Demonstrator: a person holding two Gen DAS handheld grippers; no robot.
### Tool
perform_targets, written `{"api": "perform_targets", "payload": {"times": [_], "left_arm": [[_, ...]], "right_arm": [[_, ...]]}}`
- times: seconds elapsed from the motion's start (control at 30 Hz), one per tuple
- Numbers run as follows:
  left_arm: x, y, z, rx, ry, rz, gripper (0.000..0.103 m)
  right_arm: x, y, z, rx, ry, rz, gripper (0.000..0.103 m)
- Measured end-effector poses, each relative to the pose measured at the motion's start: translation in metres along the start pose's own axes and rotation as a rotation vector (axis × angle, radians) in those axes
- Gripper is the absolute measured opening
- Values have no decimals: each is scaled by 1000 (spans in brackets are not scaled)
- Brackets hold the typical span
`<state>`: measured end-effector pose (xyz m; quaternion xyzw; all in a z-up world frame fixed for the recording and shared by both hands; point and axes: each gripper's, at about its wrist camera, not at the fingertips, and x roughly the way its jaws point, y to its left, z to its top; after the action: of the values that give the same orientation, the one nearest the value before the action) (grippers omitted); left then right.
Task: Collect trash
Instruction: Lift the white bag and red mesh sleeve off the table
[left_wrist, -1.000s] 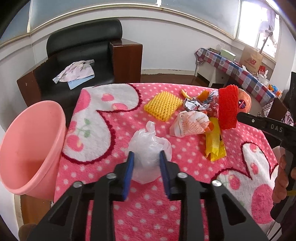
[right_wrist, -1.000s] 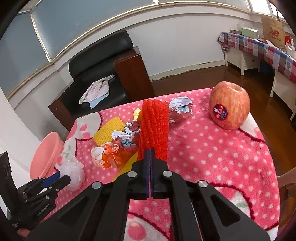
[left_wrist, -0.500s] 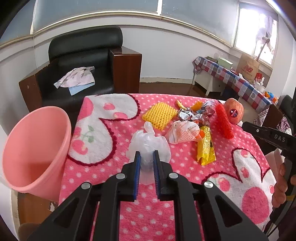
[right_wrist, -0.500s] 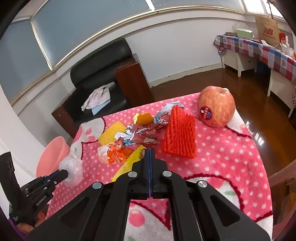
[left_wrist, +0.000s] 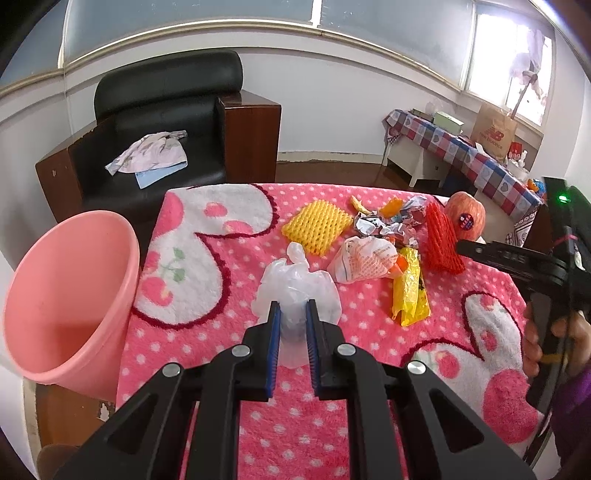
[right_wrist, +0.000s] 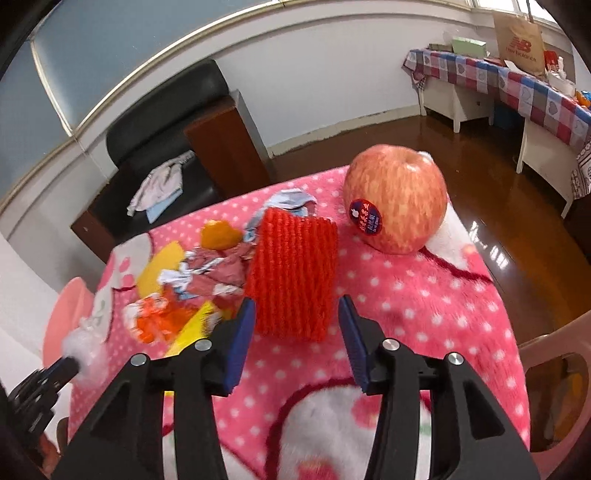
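Note:
My left gripper (left_wrist: 293, 325) is shut on a crumpled clear plastic bag (left_wrist: 295, 284) just above the pink polka-dot cloth (left_wrist: 207, 332). A pink bin (left_wrist: 66, 306) stands at the table's left edge. My right gripper (right_wrist: 297, 332) is open, its pads on either side of a red foam fruit net (right_wrist: 293, 273) that lies on the cloth. The net also shows in the left wrist view (left_wrist: 441, 240). Beside it lie a yellow foam net (left_wrist: 317, 223), crumpled wrappers (left_wrist: 384, 225), an orange-white wrapper (left_wrist: 364, 258) and a yellow packet (left_wrist: 410, 288).
A red apple (right_wrist: 397, 199) with a sticker sits behind the red net near the table's right edge. A black armchair (left_wrist: 159, 122) with cloths stands beyond the table. A checked side table (right_wrist: 517, 85) is at the far right.
My left gripper closed on the plastic bag. My right gripper let go of the red net, drew back, then opened wide around it where it lies.

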<state>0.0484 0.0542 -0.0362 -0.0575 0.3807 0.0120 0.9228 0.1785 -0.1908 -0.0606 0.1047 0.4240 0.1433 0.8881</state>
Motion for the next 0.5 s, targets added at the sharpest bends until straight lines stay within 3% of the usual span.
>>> {"api": "perform_targets", "payload": {"times": [0.2,0.27,0.33,0.5], "left_arm": [[-4,1,0,-4,-7,7,13],[-6,1,0,-4,-10,7,13],[-8,1,0,-4,-15,7,13],[-14,1,0,-10,-31,1,13]], "right_arm": [[24,2,1,2,31,-8,46],[23,1,-2,24,33,15,22],[19,-1,-4,35,25,15,12],[-11,0,-9,37,-40,26,9]]}}
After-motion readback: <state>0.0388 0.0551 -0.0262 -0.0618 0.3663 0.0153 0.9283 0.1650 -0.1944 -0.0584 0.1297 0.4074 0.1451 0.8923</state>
